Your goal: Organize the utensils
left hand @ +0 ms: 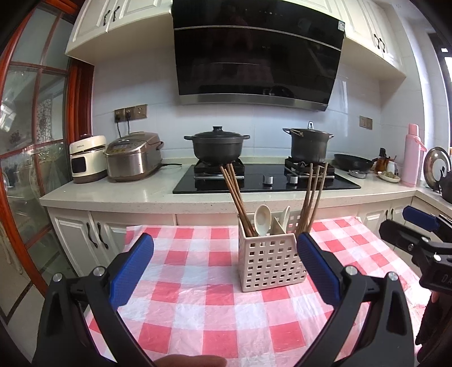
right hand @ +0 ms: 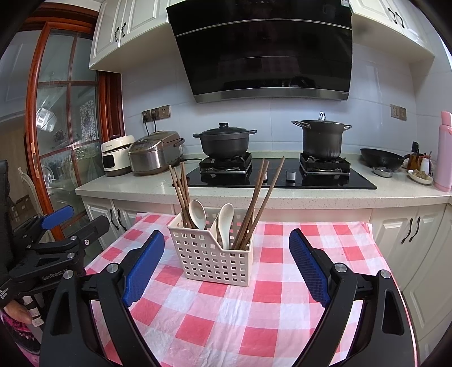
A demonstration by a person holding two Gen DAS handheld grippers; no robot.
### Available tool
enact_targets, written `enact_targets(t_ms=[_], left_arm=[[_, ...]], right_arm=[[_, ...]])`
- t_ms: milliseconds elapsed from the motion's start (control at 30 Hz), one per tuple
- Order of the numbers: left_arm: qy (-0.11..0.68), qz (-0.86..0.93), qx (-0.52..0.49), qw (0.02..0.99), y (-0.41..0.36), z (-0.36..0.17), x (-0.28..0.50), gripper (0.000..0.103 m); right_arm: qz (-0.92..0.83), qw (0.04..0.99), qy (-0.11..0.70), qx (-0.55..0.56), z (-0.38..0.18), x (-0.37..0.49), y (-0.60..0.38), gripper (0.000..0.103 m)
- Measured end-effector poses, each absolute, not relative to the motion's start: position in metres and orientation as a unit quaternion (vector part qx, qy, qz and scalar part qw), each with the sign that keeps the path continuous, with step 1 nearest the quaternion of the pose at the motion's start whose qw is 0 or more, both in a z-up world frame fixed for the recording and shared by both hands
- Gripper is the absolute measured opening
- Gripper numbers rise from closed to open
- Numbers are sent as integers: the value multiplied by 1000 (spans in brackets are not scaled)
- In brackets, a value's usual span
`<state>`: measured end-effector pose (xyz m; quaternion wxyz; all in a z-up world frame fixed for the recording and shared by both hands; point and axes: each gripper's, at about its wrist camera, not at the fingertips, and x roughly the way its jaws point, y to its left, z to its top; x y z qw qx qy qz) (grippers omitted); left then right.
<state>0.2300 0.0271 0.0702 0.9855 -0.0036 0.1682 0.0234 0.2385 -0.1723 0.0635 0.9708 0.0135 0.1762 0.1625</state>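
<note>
- Cream perforated caddy (right hand: 213,255) on the checked tablecloth (right hand: 226,319) holds chopsticks (right hand: 258,203) and two spoons (right hand: 197,214).
- Left gripper (left hand: 224,264) — spread wide, empty.
- Right gripper (right hand: 227,261) — likewise released.

Home kitchen: range hood (left hand: 258,53), gas hob (left hand: 265,177) bearing two pots, rice cookers (left hand: 132,156), white cabinets (right hand: 124,25), tiled wall.

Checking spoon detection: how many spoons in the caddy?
2. One spoon stands beside the left chopsticks; the other spoon stands in the caddy's middle compartment. More could be hidden inside.
</note>
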Motion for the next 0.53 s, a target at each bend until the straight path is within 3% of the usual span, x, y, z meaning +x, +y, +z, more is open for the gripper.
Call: enact_targets(t_ms=[533], left_arm=[[171,19,7,985,27,65,228,98]], right_arm=[[160,970,180,12,59,239,-174,84]])
